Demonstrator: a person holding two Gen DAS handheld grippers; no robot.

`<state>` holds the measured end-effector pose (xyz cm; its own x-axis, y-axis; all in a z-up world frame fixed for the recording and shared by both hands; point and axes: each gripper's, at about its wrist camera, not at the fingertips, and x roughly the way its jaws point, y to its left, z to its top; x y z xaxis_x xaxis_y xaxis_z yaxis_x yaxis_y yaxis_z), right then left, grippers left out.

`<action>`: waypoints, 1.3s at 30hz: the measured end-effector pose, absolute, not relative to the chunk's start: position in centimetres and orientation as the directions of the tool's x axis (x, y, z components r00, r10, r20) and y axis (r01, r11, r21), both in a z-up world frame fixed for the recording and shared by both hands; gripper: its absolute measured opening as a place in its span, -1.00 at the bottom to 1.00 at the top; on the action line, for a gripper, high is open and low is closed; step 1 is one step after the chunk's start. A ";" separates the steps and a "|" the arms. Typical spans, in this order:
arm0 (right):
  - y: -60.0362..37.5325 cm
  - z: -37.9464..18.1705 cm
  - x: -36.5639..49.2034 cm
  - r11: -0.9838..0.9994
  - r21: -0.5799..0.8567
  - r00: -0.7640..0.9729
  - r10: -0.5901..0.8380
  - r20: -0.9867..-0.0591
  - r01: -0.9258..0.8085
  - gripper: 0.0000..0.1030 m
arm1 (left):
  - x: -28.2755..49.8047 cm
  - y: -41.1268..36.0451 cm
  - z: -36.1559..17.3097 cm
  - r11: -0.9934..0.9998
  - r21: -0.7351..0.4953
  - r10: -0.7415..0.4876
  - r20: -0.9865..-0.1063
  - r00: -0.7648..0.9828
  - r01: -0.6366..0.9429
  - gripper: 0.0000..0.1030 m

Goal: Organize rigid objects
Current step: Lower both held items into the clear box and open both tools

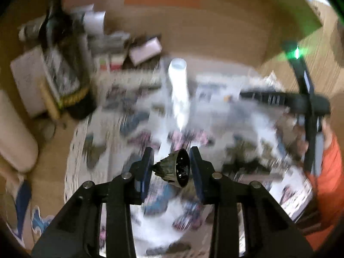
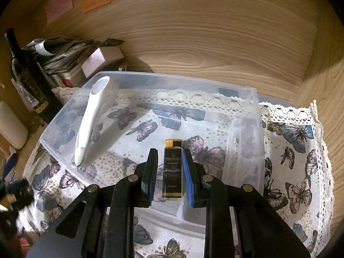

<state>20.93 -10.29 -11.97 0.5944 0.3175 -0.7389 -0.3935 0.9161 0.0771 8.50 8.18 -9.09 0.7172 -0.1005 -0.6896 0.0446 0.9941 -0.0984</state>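
In the right wrist view my right gripper [image 2: 168,172] holds a small dark bottle with a tan cap [image 2: 172,167] between its blue pads, over the clear plastic bin [image 2: 247,116]. A white handled tool [image 2: 92,118] leans inside the bin at its left. In the blurred left wrist view my left gripper [image 1: 172,167] is shut on a small dark ridged cone-shaped object [image 1: 175,169], above the butterfly cloth [image 1: 247,133]. The white tool [image 1: 179,90] shows ahead of it. The right gripper's body [image 1: 307,105] shows at the right.
A dark wine bottle [image 2: 28,79] stands at the left beside stacked papers and a white box [image 2: 101,59]. A white cylinder [image 2: 10,124] lies at the far left. A wooden wall [image 2: 215,43] runs behind the bin. The butterfly cloth [image 2: 296,150] extends right of the bin.
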 end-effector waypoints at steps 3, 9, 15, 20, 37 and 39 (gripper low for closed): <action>-10.5 -11.3 20.1 0.909 0.086 0.601 0.337 -0.724 -0.407 -0.49 | 10.1 7.5 -7.0 0.996 -0.076 -0.091 -0.646 0.758 0.055 -0.34; -11.4 -9.3 17.2 0.897 0.062 0.648 0.363 -0.670 -0.438 -0.29 | 15.0 6.3 -5.6 0.994 -0.083 -0.112 -0.638 0.762 0.076 -0.34; -12.6 -8.6 14.2 0.884 0.089 0.658 0.405 -0.635 -0.459 -0.11 | 20.2 4.9 -6.9 0.993 -0.085 -0.116 -0.695 0.710 0.079 -0.33; -12.9 -10.0 12.2 0.885 0.097 0.644 0.403 -0.650 -0.456 -0.11 | 22.7 4.2 -8.6 0.996 -0.056 -0.089 -0.731 0.676 0.071 -0.33; -15.3 -15.0 9.9 0.902 0.063 0.533 0.307 -0.789 -0.426 -0.11 | 19.8 2.0 -8.8 0.987 -0.019 -0.124 -0.730 0.672 0.161 -0.02; -15.4 -15.3 9.4 0.903 0.035 0.530 0.283 -0.799 -0.429 -0.11 | 17.9 2.2 -8.2 0.989 -0.005 -0.107 -0.702 0.704 0.146 0.19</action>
